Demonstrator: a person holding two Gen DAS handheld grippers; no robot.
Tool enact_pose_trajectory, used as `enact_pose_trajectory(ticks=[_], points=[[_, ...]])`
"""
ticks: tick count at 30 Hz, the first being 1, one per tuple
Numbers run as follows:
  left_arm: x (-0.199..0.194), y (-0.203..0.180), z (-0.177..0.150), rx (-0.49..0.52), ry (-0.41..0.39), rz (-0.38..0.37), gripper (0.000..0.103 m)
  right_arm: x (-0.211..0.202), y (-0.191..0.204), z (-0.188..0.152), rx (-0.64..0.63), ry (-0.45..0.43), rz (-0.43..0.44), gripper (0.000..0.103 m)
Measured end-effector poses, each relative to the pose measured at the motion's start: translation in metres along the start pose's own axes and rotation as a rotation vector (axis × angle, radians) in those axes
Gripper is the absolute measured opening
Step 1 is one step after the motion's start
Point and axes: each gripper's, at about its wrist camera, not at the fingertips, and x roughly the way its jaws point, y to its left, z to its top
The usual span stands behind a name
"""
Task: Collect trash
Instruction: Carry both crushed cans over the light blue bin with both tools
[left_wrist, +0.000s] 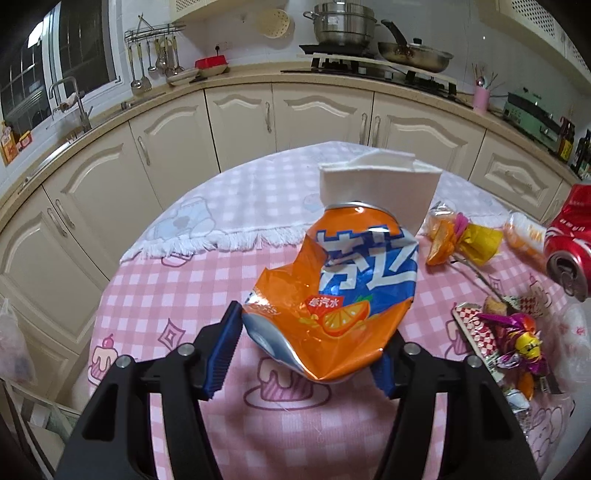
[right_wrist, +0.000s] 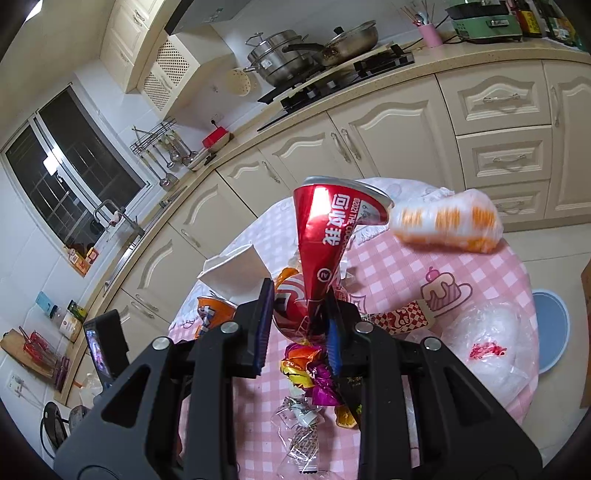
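My left gripper (left_wrist: 310, 350) is shut on a crushed orange soda can (left_wrist: 340, 288) and holds it above the pink checked tablecloth (left_wrist: 177, 295). My right gripper (right_wrist: 299, 325) is shut on a crushed red cola can (right_wrist: 325, 236), held up over the table; that can also shows at the right edge of the left wrist view (left_wrist: 569, 243). A folded white napkin (left_wrist: 376, 184) lies behind the orange can. Candy wrappers (left_wrist: 517, 339) and orange peel wrappers (left_wrist: 454, 240) lie on the table; wrappers (right_wrist: 310, 373) also lie below the right gripper.
An orange-and-white plastic packet (right_wrist: 447, 221) lies at the table's far side. A clear plastic bag (right_wrist: 487, 343) lies on the right. A blue stool (right_wrist: 554, 328) stands beside the table. Kitchen cabinets (left_wrist: 236, 125) curve behind it.
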Motion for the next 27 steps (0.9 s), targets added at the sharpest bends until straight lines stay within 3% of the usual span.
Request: enact_pose_trajectory(ticks=[15,27], points=[[-0.059,-0.022,-0.008,-0.022,-0.123,-0.066,0.061,-0.046,0.006,-0.007,-0.037,-0.045,0.023,0.025],[-0.096,-0.117,-0.021,0.055,-0.159,-0.202,0.061,-0.124,-0.055,-0.013,0.031,-0.116,-0.051,0.025]])
